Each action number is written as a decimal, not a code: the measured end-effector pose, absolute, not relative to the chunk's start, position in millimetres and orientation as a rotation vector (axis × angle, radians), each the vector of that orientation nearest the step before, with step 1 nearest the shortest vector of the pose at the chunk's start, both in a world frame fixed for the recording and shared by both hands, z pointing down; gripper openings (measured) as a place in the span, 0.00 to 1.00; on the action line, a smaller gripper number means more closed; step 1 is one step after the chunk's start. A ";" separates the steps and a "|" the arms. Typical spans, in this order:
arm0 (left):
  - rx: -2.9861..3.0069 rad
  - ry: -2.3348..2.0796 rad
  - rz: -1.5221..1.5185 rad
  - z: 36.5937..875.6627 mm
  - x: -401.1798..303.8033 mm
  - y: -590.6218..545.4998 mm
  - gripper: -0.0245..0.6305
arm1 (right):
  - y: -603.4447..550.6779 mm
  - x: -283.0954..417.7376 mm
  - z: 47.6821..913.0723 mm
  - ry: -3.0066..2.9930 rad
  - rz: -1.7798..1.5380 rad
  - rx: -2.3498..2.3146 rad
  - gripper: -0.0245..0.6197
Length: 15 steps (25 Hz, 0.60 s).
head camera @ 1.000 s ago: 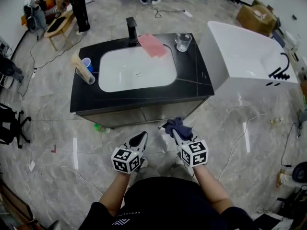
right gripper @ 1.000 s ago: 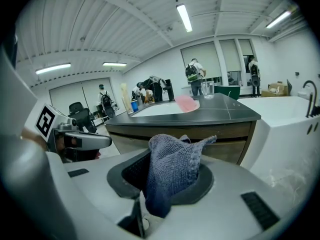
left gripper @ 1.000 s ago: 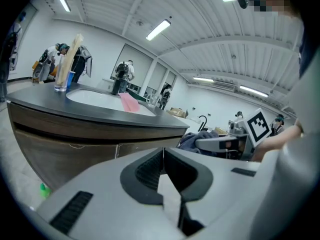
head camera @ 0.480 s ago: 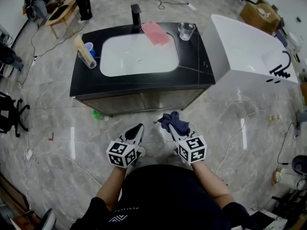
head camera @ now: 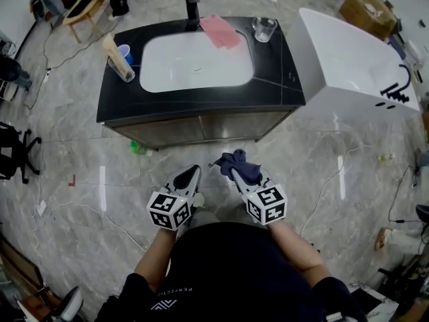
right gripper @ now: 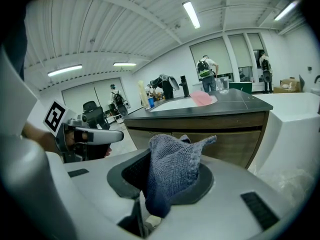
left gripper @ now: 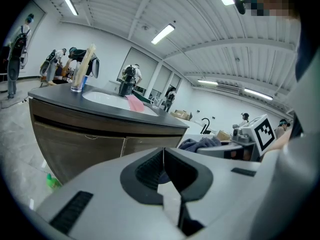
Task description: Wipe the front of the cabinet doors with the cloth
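- Head view showed a person standing on a marble floor (head camera: 80, 200) before a bathroom vanity, a two-jaw gripper in each hand.
- On the vanity's black countertop (head camera: 275, 79), a clear tumbler (head camera: 126, 72) held a tall beige object (head camera: 114, 52) that leaned out of it, with a blue cup (head camera: 125, 49) just beside.
- An oval white basin (head camera: 194, 62) was set into the top; a pink rag (head camera: 220, 30) lay at its far rim, beside the black faucet (head camera: 192, 9).
- A drinking glass (head camera: 265, 27) stood near the counter's right rear corner; its contents could not be made out.
- A white bathtub (head camera: 348, 66) stood to the vanity's right.
- The right gripper (head camera: 240, 178) was clamped on a dark blue cloth (head camera: 238, 165), which bunched up out of its jaws.
- The cloth was held over the floor, well apart from the brown cabinet doors (head camera: 201, 127) and in front of them.
- The left gripper (left gripper: 163, 166) had its jaws pressed together with nothing between them, and was held just beside the right one.
- A green bottle (head camera: 137, 147) lay on the floor near the cabinet's left front corner.
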<state>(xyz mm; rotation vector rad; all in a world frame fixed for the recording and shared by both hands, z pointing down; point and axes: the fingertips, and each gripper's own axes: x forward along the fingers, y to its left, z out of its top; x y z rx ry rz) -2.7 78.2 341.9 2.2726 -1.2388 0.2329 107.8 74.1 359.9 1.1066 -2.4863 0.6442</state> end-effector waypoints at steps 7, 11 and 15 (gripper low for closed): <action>2.274 -1.218 0.263 344.6 -0.8 74.8 0.06 | 76.0 107.0 363.4 -2.485 0.651 1.108 0.20; 2.280 -1.208 0.269 343.3 2.3 72.3 0.06 | 75.7 108.1 362.6 -2.480 0.653 1.115 0.20; 2.285 -1.199 0.272 341.7 7.9 69.9 0.06 | 76.7 109.3 362.3 -2.476 0.657 1.120 0.20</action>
